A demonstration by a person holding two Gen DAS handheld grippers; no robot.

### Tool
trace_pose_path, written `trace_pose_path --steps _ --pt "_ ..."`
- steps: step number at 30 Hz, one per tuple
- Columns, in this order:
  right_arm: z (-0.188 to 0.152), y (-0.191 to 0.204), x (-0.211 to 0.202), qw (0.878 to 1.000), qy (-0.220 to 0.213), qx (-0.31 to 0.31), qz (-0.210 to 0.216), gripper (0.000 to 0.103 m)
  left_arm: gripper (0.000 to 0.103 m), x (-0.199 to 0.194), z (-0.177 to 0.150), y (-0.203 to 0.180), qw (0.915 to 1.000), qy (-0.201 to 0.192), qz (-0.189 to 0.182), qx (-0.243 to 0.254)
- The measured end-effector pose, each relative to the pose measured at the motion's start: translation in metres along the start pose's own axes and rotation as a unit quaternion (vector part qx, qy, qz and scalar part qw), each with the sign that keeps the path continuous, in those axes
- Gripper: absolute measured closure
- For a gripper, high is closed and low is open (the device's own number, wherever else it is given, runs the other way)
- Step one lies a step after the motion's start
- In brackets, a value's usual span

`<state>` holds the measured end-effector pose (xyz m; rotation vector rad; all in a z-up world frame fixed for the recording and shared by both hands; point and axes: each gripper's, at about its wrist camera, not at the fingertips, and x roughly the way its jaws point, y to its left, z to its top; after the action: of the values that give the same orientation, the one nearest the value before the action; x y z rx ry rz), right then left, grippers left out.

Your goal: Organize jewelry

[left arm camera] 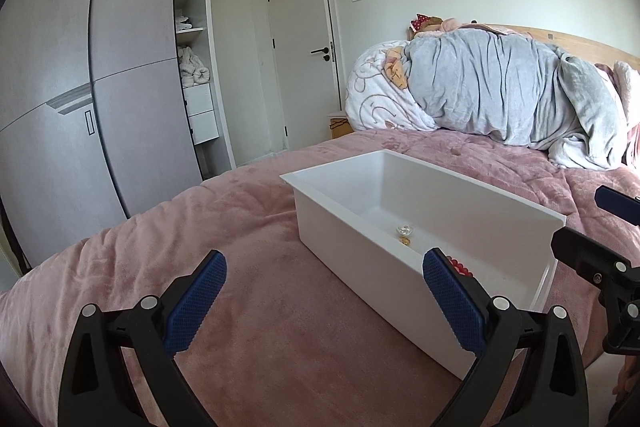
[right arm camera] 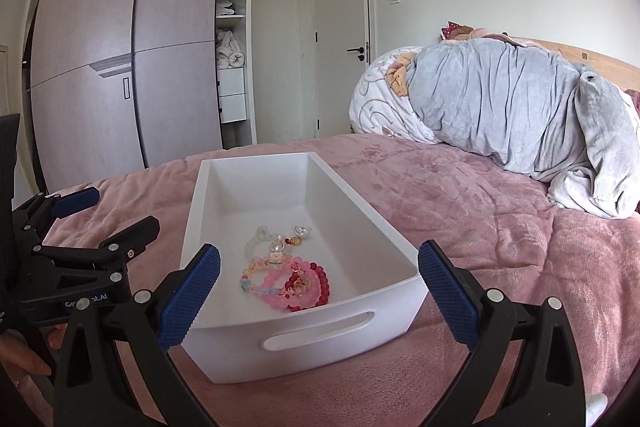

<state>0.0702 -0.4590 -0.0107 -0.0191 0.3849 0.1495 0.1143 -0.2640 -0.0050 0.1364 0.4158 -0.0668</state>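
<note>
A white rectangular box [right arm camera: 224,195] with a handle slot in its near wall rests on the pink bedspread. Inside lie pink and red bead bracelets [right arm camera: 298,285], a clear bead bracelet [right arm camera: 256,241] and small gold and clear charms [right arm camera: 296,233]. My right gripper [right arm camera: 320,295] is open just in front of the box's near end, nothing between its blue pads. My left gripper [left arm camera: 324,299] is open to the left of the box [left arm camera: 360,227], also empty; its right finger overlaps the box's near wall. From the left wrist only a gold charm [left arm camera: 405,239] and a few red beads [left arm camera: 460,267] show.
The pink bedspread [right arm camera: 500,247] stretches all around the box. A heap of grey and white blankets [right arm camera: 520,107] fills the far right against a wooden headboard. A wardrobe [right arm camera: 120,67] with sliding doors and a closed door [right arm camera: 340,47] stand beyond the bed. A hand [right arm camera: 20,355] holds the left gripper.
</note>
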Motion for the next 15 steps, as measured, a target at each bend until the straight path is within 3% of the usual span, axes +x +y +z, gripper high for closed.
trace_pose_path --steps 5,15 --pt "-0.0041 0.0015 0.0031 1.0 0.002 -0.005 0.007 0.005 0.004 -0.0025 -0.0039 0.0022 0.9998 -0.003 -0.003 -0.021" --pt "-0.0011 0.0048 0.0009 1.0 -0.008 -0.007 0.009 0.005 0.004 -0.0012 -0.0062 -0.0009 0.9999 0.001 0.0 -0.014"
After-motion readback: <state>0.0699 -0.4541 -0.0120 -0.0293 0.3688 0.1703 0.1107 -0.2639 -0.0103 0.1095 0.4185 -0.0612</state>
